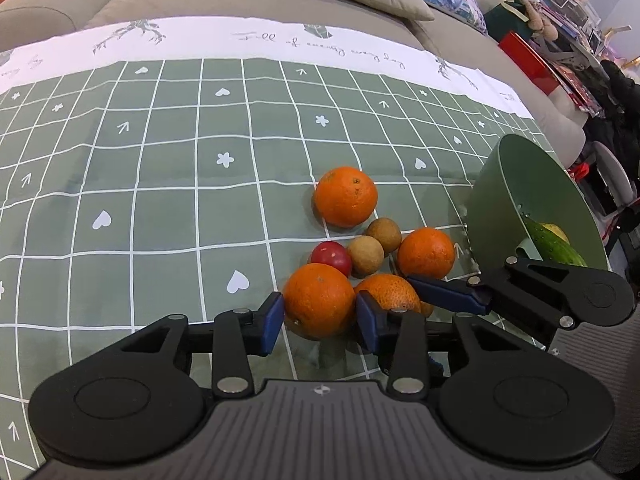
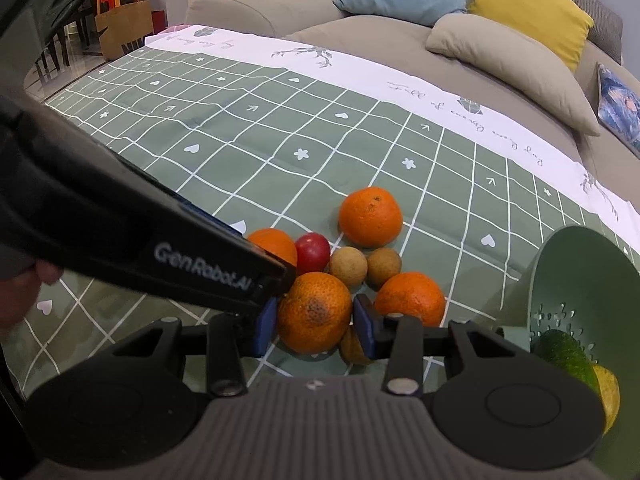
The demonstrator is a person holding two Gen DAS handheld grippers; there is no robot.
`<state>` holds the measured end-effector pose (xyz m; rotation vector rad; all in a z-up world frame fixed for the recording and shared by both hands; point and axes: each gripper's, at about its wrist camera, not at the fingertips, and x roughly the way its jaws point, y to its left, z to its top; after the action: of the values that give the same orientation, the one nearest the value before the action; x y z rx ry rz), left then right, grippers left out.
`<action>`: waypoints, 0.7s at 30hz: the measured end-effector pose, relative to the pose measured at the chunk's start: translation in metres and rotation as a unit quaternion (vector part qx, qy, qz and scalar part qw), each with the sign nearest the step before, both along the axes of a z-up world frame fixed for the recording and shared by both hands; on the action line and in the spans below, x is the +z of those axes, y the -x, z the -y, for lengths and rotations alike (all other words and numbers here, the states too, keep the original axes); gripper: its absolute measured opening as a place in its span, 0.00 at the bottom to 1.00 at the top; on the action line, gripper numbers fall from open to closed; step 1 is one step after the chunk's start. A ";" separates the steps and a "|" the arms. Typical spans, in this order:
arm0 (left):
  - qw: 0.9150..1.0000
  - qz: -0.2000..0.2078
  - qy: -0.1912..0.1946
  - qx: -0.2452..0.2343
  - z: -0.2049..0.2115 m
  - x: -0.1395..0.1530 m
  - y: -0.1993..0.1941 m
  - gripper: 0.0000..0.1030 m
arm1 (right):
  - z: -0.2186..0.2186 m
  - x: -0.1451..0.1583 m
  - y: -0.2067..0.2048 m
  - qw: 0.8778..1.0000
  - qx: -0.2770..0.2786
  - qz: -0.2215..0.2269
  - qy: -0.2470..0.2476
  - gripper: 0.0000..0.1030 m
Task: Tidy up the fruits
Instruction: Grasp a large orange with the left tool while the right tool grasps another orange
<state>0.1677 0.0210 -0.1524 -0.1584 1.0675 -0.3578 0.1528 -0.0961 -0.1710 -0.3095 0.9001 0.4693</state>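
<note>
Both grippers sit at the near edge of the fruit pile on the green checked cloth (image 1: pixel 160 200). Left gripper (image 1: pixel 318 310) has pads on both sides of an orange (image 1: pixel 318 300) — touching or nearly, looks pinched. Right gripper (image 2: pixel 314 318) likewise brackets a rough-skinned orange (image 2: pixel 314 312). The tilted green colander (image 2: pixel 580 280) lies just right of the pile, nearer the right gripper — likely the drop target.
</note>
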 end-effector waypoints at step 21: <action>0.996 0.060 0.034 0.052 -0.001 0.072 0.030 0.40 | 0.062 0.089 0.028 0.990 -0.066 0.032 -0.118 0.36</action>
<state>0.1372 0.0219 -0.0808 -0.2494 0.9246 -0.3061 0.1249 -0.1584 -0.0816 -0.0478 0.7881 0.4370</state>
